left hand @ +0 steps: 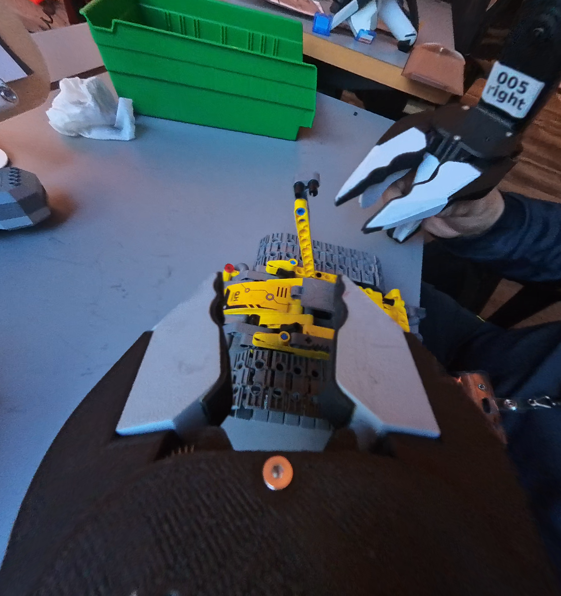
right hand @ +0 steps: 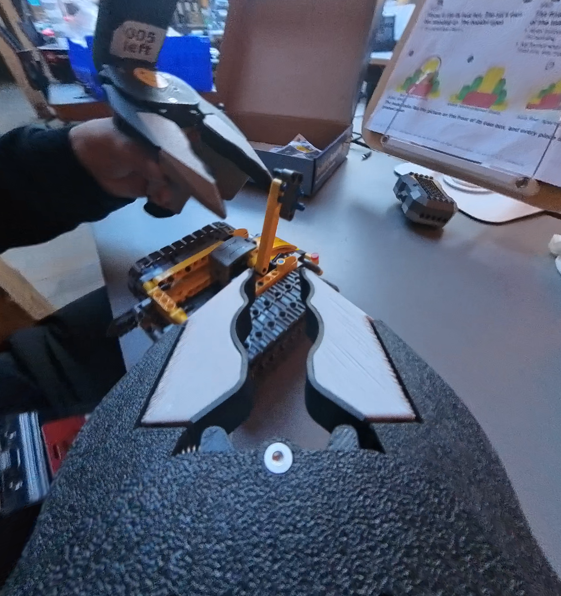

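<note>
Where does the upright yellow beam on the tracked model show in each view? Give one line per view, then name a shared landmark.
Left wrist view: the yellow beam stands just above centre, slightly right, with a black connector at its top.
Right wrist view: the yellow beam stands near centre in the upper half, leaning slightly right.
Shared landmark: the grey brick block sits at the far left edge in the left wrist view and at mid-right in the right wrist view.

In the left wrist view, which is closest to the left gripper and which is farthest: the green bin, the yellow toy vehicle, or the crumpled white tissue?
1. Yellow toy vehicle: right between the left gripper's jaws, nearest.
2. Crumpled white tissue: far off to the left on the grey table.
3. Green bin: at the back of the table, behind the tissue, farthest.
</note>
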